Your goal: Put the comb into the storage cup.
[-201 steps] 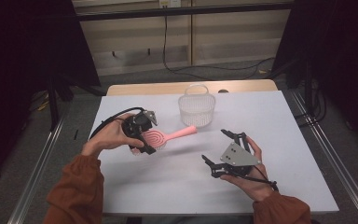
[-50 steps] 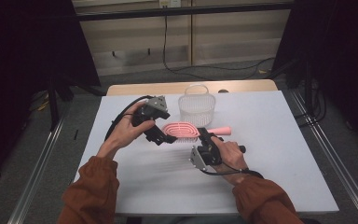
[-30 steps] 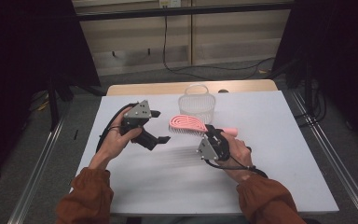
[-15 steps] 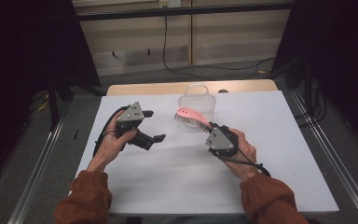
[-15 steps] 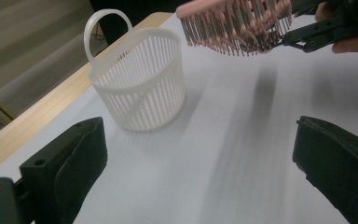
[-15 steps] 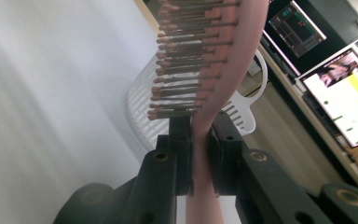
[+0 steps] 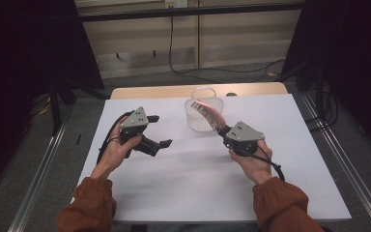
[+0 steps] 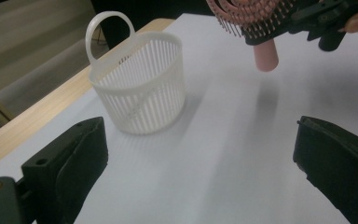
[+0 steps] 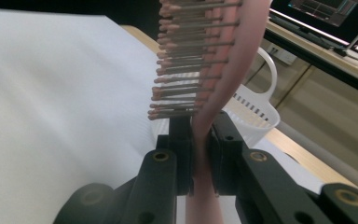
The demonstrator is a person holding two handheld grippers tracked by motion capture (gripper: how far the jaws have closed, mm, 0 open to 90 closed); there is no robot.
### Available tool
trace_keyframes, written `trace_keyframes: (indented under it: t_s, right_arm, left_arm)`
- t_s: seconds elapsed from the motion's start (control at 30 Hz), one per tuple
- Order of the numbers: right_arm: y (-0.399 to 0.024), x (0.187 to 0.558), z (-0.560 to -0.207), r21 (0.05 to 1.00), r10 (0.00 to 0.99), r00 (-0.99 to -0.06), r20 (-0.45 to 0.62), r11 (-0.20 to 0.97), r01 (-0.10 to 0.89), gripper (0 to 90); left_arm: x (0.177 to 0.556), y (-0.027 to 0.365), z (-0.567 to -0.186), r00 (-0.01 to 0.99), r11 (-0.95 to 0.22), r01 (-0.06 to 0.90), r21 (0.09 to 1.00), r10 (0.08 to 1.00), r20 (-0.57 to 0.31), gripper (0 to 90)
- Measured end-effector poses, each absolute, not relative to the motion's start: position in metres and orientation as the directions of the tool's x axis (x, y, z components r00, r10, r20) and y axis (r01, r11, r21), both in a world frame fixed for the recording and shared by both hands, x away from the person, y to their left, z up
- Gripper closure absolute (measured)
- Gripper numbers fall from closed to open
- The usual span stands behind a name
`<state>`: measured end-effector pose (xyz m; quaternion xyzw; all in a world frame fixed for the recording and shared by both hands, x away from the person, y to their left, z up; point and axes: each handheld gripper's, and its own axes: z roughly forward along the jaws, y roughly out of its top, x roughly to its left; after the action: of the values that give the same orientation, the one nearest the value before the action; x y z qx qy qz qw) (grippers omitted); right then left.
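Your right gripper clamped on pink brush, mid-frame, head probably over basket rim. Left gripper jaws apart, holding nothing. Next: lower brush in, let go.

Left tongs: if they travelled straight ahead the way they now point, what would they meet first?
Probably the white basket, which stands ahead between the open left tongs, slightly left of centre. Depth is unclear; they might slip past its right side.

no text, label, brand, number or sign can be read on anything here.
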<state>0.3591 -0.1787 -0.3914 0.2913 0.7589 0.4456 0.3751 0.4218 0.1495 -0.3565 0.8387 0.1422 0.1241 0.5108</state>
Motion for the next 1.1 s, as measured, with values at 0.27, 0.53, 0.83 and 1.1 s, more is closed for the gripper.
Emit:
trace_keyframes:
  t_s: [0.27,0.53,0.83,1.1]
  right_arm:
    - [-0.183,0.360,-0.389,0.932,0.792,-0.576,-0.202,0.336,0.135,81.4]
    - [-0.187,0.361,-0.387,0.955,0.784,-0.609,-0.121,0.260,0.145,81.4]
    - [-0.188,0.361,-0.385,0.973,0.766,-0.642,-0.038,0.173,0.150,81.4]
    - [-0.187,0.362,-0.387,0.982,0.730,-0.684,-0.011,0.136,0.129,81.4]
  left_arm:
    - [0.421,0.148,-0.358,0.925,-0.410,0.121,0.904,0.378,0.048,2.9]
    - [0.422,0.147,-0.359,0.919,-0.387,0.122,0.914,0.392,0.044,2.8]
    - [0.424,0.149,-0.357,0.912,-0.331,0.121,0.936,0.408,0.027,3.0]
    - [0.425,0.148,-0.354,0.905,-0.236,0.117,0.965,0.425,-0.006,3.2]
